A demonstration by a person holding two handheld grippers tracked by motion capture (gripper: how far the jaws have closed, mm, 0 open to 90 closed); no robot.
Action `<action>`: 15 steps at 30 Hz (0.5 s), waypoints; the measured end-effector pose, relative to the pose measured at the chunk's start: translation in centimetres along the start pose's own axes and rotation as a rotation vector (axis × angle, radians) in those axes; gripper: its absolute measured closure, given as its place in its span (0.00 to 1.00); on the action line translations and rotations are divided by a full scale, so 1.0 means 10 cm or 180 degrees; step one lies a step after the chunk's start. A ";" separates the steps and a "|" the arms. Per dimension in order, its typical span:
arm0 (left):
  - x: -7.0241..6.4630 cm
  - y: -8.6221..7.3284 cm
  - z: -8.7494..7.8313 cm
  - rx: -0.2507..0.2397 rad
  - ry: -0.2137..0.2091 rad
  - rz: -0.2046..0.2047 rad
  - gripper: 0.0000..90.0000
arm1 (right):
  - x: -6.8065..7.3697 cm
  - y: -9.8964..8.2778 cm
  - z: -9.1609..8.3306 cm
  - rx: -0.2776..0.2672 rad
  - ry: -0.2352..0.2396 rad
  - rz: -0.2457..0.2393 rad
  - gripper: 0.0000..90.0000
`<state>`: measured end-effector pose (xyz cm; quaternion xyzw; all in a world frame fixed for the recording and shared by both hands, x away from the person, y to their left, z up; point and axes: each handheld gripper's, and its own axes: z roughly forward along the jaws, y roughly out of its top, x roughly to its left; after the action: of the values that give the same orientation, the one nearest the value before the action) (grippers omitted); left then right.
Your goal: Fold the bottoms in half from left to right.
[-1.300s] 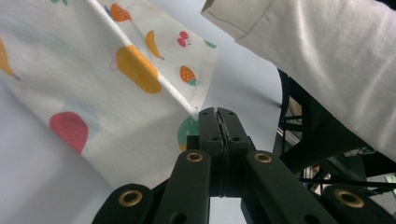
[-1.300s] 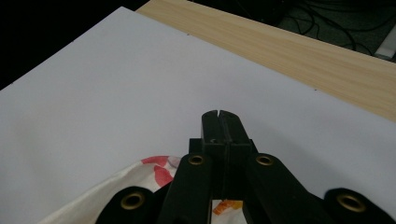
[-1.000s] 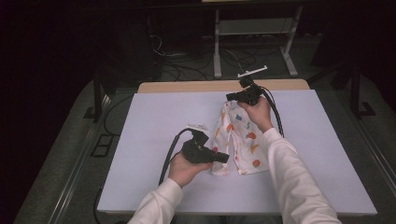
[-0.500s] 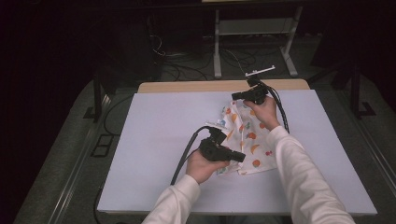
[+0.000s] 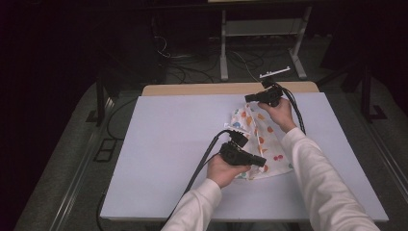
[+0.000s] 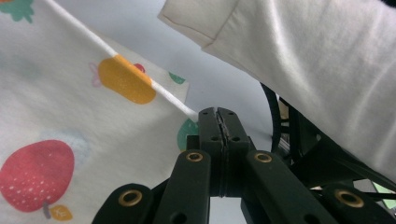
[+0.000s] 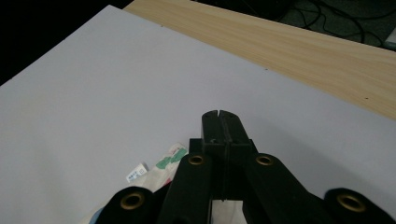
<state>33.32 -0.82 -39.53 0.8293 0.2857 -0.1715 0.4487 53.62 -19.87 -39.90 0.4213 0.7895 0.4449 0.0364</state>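
A white cloth printed with coloured fruit shapes (image 5: pixel 262 139) is being held slightly right of centre on the pale lilac table cover (image 5: pixel 168 144), drawn into a long fold running from about 12 o'clock down to 6 o'clock. Its lower end is lying on the cover; its upper end is being lifted at the far side.

The left gripper (image 5: pixel 260 162) is being held at the cloth's 7 o'clock corner, pointing toward 3 o'clock. In the left gripper view its black jaws are seen pressed together, with the cloth's white hemmed corner (image 6: pixel 187 109) being pinched at the tips (image 6: pixel 219 114). An orange shape (image 6: pixel 125 79) and a red strawberry print (image 6: pixel 36 170) are lying at 10 and 8 o'clock of the jaws. A cream sleeve (image 6: pixel 303 60) is crossing at 1 o'clock.

The right gripper (image 5: pixel 249 98) is being held at the cloth's 12 o'clock end, pointing toward 9 o'clock. In the right gripper view its jaws are seen closed tight (image 7: pixel 218 116); cloth with a small label (image 7: pixel 136 173) is hanging just at 7 o'clock beneath them, so a grip on the fabric is being indicated, though the pinch point itself is hidden.

A light wooden table edge (image 5: pixel 202 89) is being exposed at 12 o'clock beyond the cover.
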 end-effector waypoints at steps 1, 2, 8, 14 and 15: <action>0.00 0.01 0.03 0.0014 0.0003 0.0002 0.99 | -0.02 -0.01 0.00 -0.0005 0.0018 0.0007 0.99; 0.01 0.02 0.05 0.0009 -0.0001 -0.0009 0.99 | -0.04 -0.01 0.01 0.0000 0.0022 0.0008 0.99; 0.03 0.05 0.19 0.0006 0.0019 -0.0021 0.99 | -0.13 -0.04 0.02 0.0024 0.0021 0.0001 0.99; 0.05 0.08 0.33 0.0008 0.0034 -0.0071 0.99 | -0.15 -0.08 0.04 0.0122 -0.0015 -0.0068 0.99; 0.05 0.09 0.36 0.0005 0.0025 -0.0077 0.99 | -0.15 -0.08 0.03 0.0125 -0.0014 -0.0076 0.99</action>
<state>34.20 -4.07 -41.12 0.8267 0.2974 -0.1738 0.4448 54.26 -20.91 -41.18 0.4134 0.8030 0.4279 0.0352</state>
